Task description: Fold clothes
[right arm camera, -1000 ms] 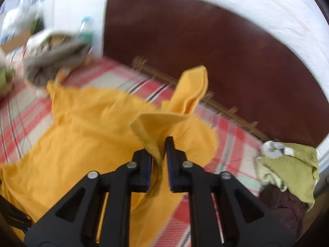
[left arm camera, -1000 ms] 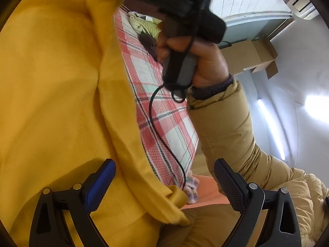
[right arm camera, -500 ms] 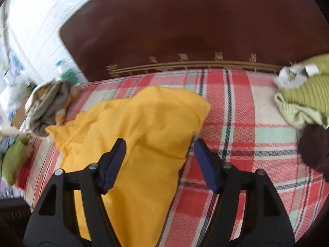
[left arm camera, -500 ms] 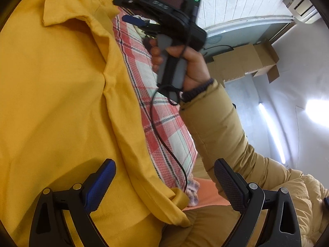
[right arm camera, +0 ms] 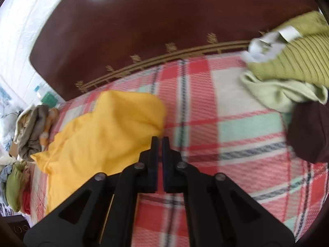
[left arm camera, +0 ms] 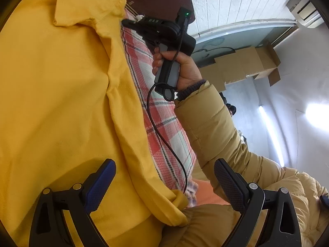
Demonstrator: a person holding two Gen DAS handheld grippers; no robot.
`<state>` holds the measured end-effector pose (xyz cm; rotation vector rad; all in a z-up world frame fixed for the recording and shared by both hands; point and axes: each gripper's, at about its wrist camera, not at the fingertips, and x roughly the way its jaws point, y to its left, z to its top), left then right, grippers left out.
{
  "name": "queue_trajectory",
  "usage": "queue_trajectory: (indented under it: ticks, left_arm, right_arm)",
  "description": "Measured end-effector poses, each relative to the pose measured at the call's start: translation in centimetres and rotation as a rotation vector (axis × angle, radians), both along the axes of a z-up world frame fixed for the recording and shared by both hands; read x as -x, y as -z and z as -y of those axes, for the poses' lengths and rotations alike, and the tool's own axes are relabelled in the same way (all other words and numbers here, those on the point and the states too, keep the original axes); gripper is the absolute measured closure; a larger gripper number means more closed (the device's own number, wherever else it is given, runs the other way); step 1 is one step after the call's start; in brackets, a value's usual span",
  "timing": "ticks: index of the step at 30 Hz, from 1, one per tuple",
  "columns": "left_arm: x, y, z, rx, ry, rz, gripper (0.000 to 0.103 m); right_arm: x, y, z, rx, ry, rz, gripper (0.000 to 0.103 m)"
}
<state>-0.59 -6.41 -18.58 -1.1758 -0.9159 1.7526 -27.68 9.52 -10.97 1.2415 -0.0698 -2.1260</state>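
You are keeping your left hand-held gripper (left arm camera: pixel 164 185) open over the yellow shirt (left arm camera: pixel 61 103) lying on the plaid bed (right arm camera: pixel 226 144); your right hand-held gripper (right arm camera: pixel 160 142) is sitting closed, empty, just beside the shirt's edge.

Bright daylight, fisheye warp, slight motion blur

Yellow shirt (right arm camera: pixel 98 129) on red, white and mint plaid blanket (right arm camera: pixel 236 135); dark brown headboard (right arm camera: pixel 164 20); olive-green knit (right arm camera: pixel 294 61).
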Motion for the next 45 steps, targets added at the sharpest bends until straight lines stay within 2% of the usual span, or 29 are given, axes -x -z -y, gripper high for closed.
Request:
queue_trajectory:
  ticks: [1,2,4,5,6,7,10,12,14,15,18,22,26,29,33,35,37,39,41,45]
  left_arm:
    - [0.0,0.1,0.2,0.000,0.001,0.000,0.005]
    - [0.0,0.2,0.3,0.000,0.002,0.001,0.005]
    - [0.1,0.2,0.3,-0.001,0.000,0.002,0.005]
    - [0.2,0.1,0.2,0.002,0.000,0.003,0.005]
    - [0.2,0.1,0.2,0.006,0.000,0.002,0.005]
    - [0.2,0.1,0.2,0.011,0.001,0.002,0.005]
    - [0.1,0.0,0.2,0.021,-0.003,-0.001,0.005]
    - [-0.3,-0.1,0.4,0.027,-0.010,-0.003,0.005]
    - [-0.8,-0.4,0.6,0.028,-0.018,-0.007,0.005]
    - [-1.1,-0.5,0.7,0.028,-0.022,-0.009,0.005]
    - [-2.2,-0.9,1.3,0.024,-0.036,-0.015,0.005]
    - [-3.5,-1.3,2.1,0.017,-0.057,-0.035,0.005]
    - [-4.1,-1.3,2.5,0.009,-0.068,-0.046,0.004]
    - [-4.4,-1.1,2.3,0.016,-0.059,-0.052,0.004]
    - [-4.8,-0.9,1.5,0.013,-0.031,-0.054,0.004]
    - [-5.0,-0.9,0.9,0.014,-0.009,-0.054,0.004]
    - [-5.1,-0.9,0.2,0.025,0.015,-0.054,0.004]
    - [-5.3,-0.7,-0.4,0.039,0.037,-0.052,0.004]
    - [-5.4,-0.5,-0.9,0.054,0.057,-0.047,0.004]
    - [-5.6,-0.3,-1.7,0.058,0.091,-0.036,0.004]
  right_arm:
    - [0.1,0.2,-0.2,-0.020,0.011,0.009,0.099]
    - [-0.2,-0.3,-0.3,0.002,0.007,-0.001,0.098]
    - [-1.2,-1.5,-0.2,0.057,-0.021,-0.035,0.086]
    - [-2.2,-2.5,0.4,0.073,-0.066,-0.070,0.070]
    - [-3.0,-3.3,1.1,0.077,-0.104,-0.104,0.046]
    - [-4.1,-3.9,2.0,0.076,-0.151,-0.143,0.039]
    - [-5.9,-4.1,5.1,-0.006,-0.284,-0.199,0.039]
    - [-5.8,-2.6,6.0,-0.069,-0.285,-0.151,0.046]
    - [-5.1,-0.6,6.0,-0.149,-0.237,-0.106,0.046]
    - [-5.6,-0.3,5.9,-0.153,-0.216,-0.117,0.049]
    - [-7.7,-1.3,5.2,-0.151,-0.237,-0.118,0.046]
    - [-13.4,-3.9,2.1,-0.065,-0.391,-0.140,0.045]
    - [-21.3,-5.0,-2.0,-0.025,-0.518,-0.166,0.044]
    - [-26.6,-4.1,-4.7,-0.061,-0.519,-0.163,0.034]
    - [-31.2,-1.6,-7.5,-0.174,-0.490,-0.121,0.034]
    - [-32.9,-1.2,-8.6,-0.155,-0.498,-0.106,0.034]
    - [-34.5,-1.1,-9.2,-0.136,-0.514,-0.103,0.037]
    - [-35.9,-1.1,-9.1,-0.123,-0.540,-0.115,0.058]
    - [-37.2,-0.9,-9.0,-0.110,-0.559,-0.105,0.068]
    - [-39.5,-0.9,-8.7,-0.096,-0.592,-0.077,0.068]
